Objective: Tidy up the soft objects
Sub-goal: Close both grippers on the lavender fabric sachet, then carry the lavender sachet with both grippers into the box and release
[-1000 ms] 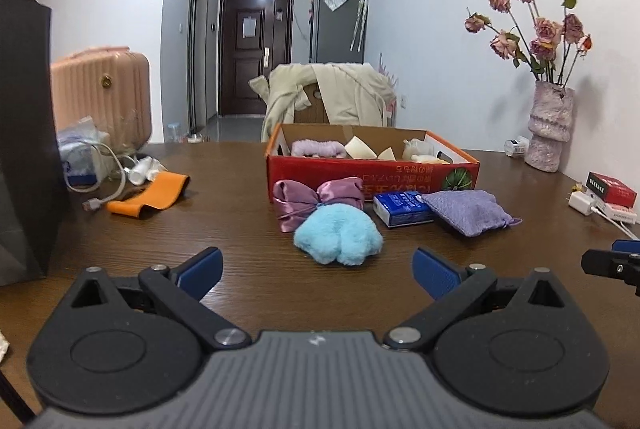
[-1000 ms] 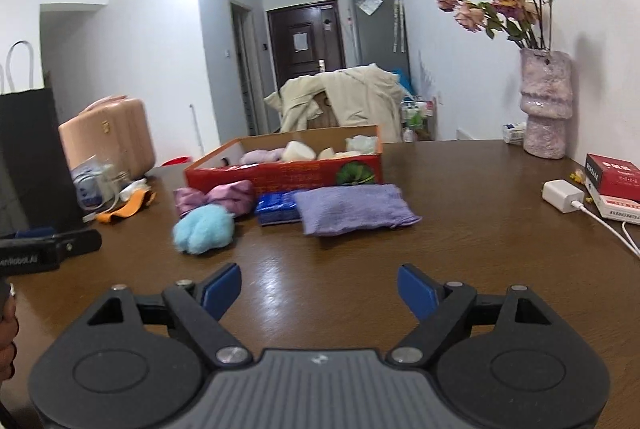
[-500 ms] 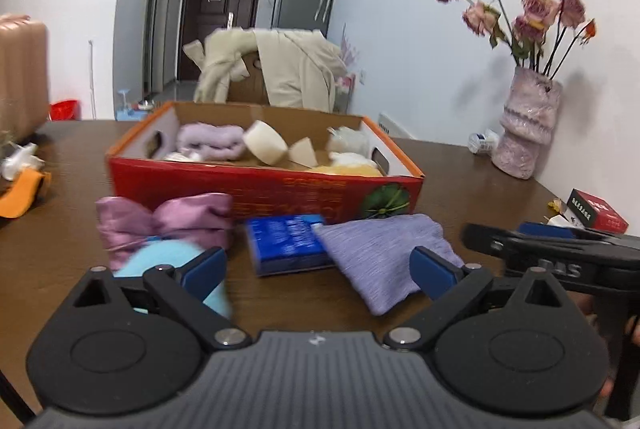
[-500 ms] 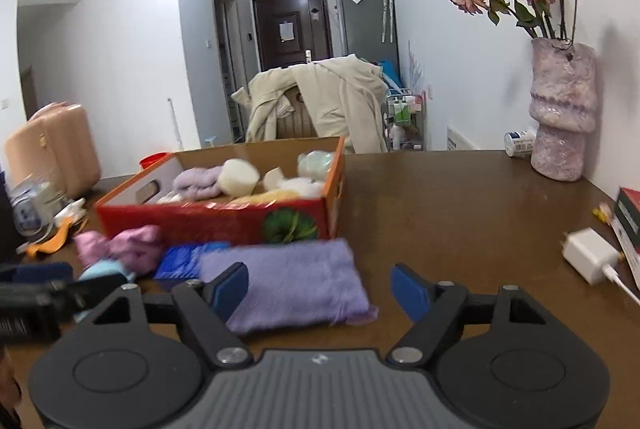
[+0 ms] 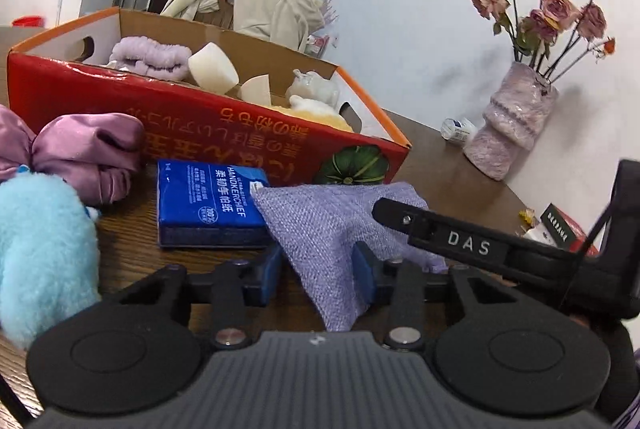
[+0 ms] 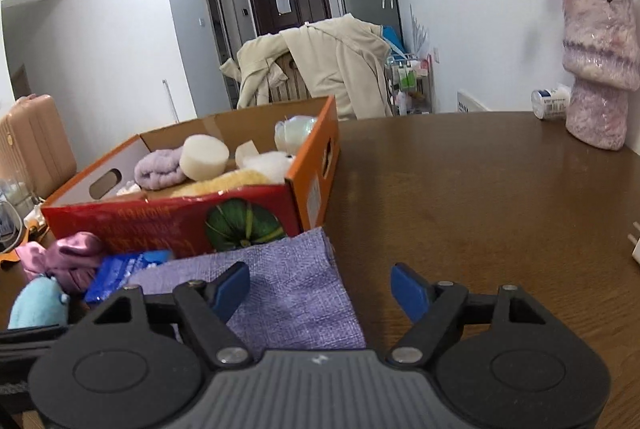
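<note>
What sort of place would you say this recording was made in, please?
Most likely a lived-in flat: a wooden dining table, a vase of dried roses, a coat over a chair, and an entrance door down the hall.

A: Right gripper (image 6: 320, 287) bottom centre, blue pads (image 6: 408, 291) apart, not pinching anything. Purple cloth (image 6: 288, 293) lies under the left pad, right edge between the pads.

B: Box?

A: Red cardboard box (image 6: 168, 217) centre left on the brown table (image 6: 480, 197), touching the cloth's far edge. Holds a lilac roll (image 6: 156, 171), a white round sponge (image 6: 204, 157), something yellow and fuzzy.

B: Lower left?

A: Blue tissue pack (image 6: 120, 269), pink satin bow (image 6: 64, 257), light-blue plush (image 6: 38, 303). Pink vase (image 6: 596, 69) upper right.
</note>
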